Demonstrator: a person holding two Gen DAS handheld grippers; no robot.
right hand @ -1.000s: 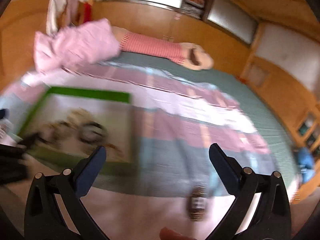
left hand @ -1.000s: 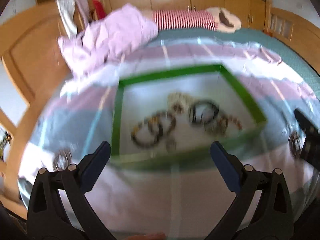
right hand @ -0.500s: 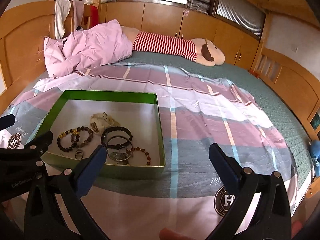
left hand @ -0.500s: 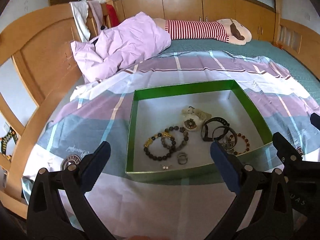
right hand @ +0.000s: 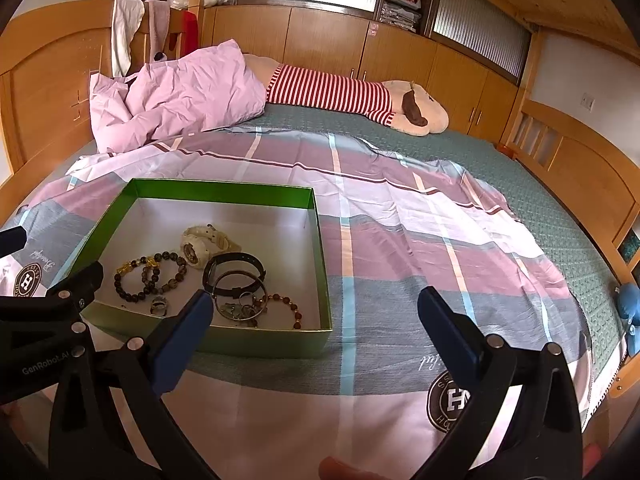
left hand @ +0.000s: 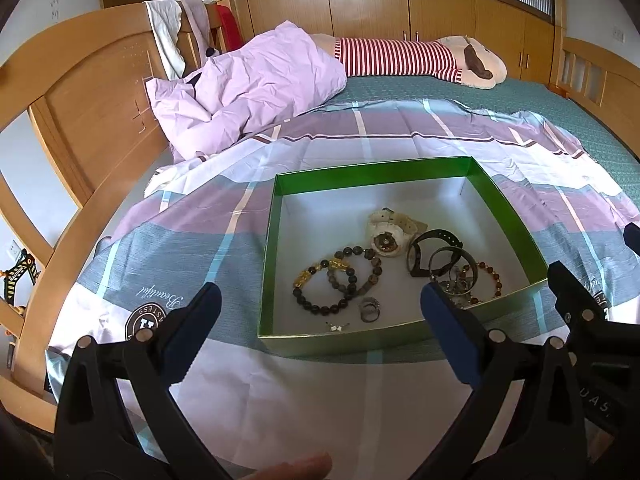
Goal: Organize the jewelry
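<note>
A green box [left hand: 271, 264] [right hand: 318, 240] sits on the bed and holds jewelry: a white watch [left hand: 387, 232] [right hand: 198, 244], dark bead bracelets [left hand: 336, 280] [right hand: 146, 274], a black band [left hand: 434, 248] [right hand: 234, 266], a brown bead bracelet [left hand: 490, 276] [right hand: 288, 306], a silver ring [left hand: 370, 308] [right hand: 159, 304] and small ear studs [left hand: 336, 326]. My left gripper [left hand: 320, 320] is open and empty, just in front of the box. My right gripper [right hand: 314, 320] is open and empty, at the box's front right corner.
The box rests on a plaid sheet [left hand: 200, 240] [right hand: 400, 240]. A pink quilt [left hand: 248, 84] and a striped plush toy [left hand: 400, 58] lie at the far end. Wooden bed boards [left hand: 88, 112] [right hand: 580, 172] stand left and right.
Both views were blurred and swinging a second ago and are now sharp and steady. Both grippers have settled in front of the box, still open.
</note>
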